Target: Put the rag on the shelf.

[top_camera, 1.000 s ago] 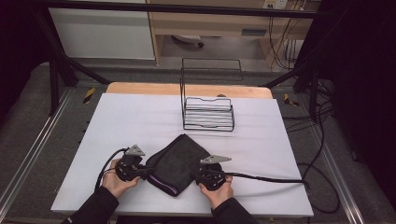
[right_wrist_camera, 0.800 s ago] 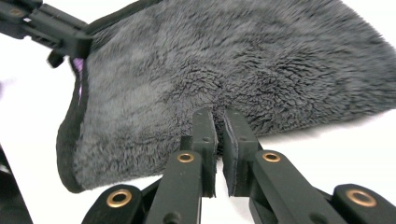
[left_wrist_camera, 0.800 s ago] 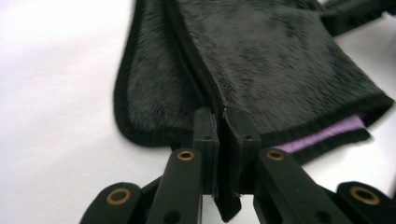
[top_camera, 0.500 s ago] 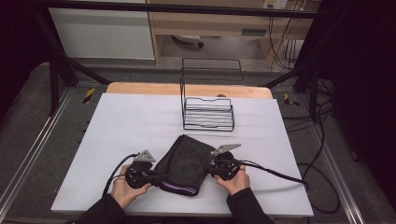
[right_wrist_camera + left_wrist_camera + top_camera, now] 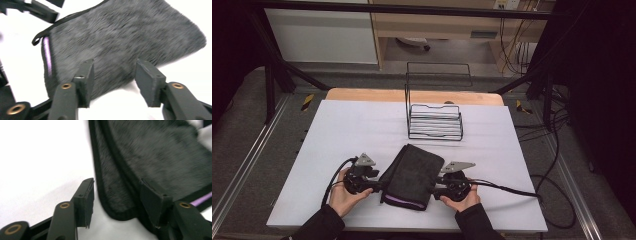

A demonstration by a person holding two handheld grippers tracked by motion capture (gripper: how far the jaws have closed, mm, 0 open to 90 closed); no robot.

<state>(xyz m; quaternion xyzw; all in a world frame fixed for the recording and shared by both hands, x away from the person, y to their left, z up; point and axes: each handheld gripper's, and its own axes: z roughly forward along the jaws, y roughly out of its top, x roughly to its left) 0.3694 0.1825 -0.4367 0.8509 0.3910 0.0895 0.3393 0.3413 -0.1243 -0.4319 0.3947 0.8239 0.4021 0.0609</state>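
**Two grippers let go of a folded black towel**

Closest to the person, two hands come in from the bottom edge of the white table (image 5: 337,130). Each hand holds a black gripper.

The left gripper (image 5: 373,186) sits at the left side of the folded black towel (image 5: 414,172). Its jaws have just been opening. In the left gripper view, the left gripper (image 5: 116,200) has its jaws apart, about half way. A rounded corner of the towel (image 5: 150,157) lies in the gap between them, but the pads do not press on it.

The right gripper (image 5: 437,189) sits at the right side of the towel. Its jaws have just been opening too. In the right gripper view, the right gripper (image 5: 113,80) has its jaws apart, about half way. The fuzzy edge of the towel (image 5: 120,37) lies between them, and the pads are not squeezing it.

The towel lies flat on the table, near the front edge, between the two grippers. It is dark and furry. A thin purple strip shows along its near edge.

Farther back, well apart from the towel, stands a black wire rack (image 5: 435,120). It sits upright near the far side of the table. Behind the table is a grey floor with black cables (image 5: 557,140) on the right.
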